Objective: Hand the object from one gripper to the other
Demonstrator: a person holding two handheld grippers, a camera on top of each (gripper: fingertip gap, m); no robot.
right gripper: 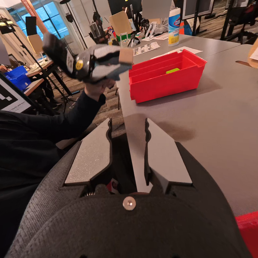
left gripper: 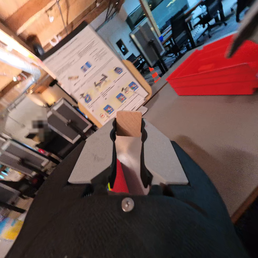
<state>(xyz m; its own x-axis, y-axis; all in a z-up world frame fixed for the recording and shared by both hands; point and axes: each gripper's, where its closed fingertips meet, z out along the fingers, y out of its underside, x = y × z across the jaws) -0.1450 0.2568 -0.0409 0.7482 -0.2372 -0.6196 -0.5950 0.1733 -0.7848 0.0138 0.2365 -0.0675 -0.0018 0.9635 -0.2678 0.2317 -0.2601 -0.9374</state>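
The left gripper [left gripper: 128, 125] holds a wooden block [left gripper: 128, 123] pinched at the very tips of its fingers [left gripper: 113, 134], one black-edged tip pressed on each side of the block. In the right wrist view that same gripper [right gripper: 122, 61] is raised in the air to the left, off the near left edge of the grey counter [right gripper: 195, 125], carried by a hand [right gripper: 96, 88] in a dark sleeve [right gripper: 78, 111]; the block [right gripper: 126, 56] sticks out from its tips toward the right, above and just left of the red bin [right gripper: 164, 83]. The right gripper [right gripper: 128, 128] is low and near, over the counter's left edge, its fingers [right gripper: 148, 131] parted with an empty gap between them, well apart from the block. The bin sits farther back on the counter, and a green block [right gripper: 172, 70] lies inside it. Beyond the bin stand a wipes canister [right gripper: 174, 27] and some paper sheets [right gripper: 146, 48]. In the left wrist view the bin [left gripper: 215, 74] lies far right, with a poster board [left gripper: 96, 78] standing off the counter's far edge.
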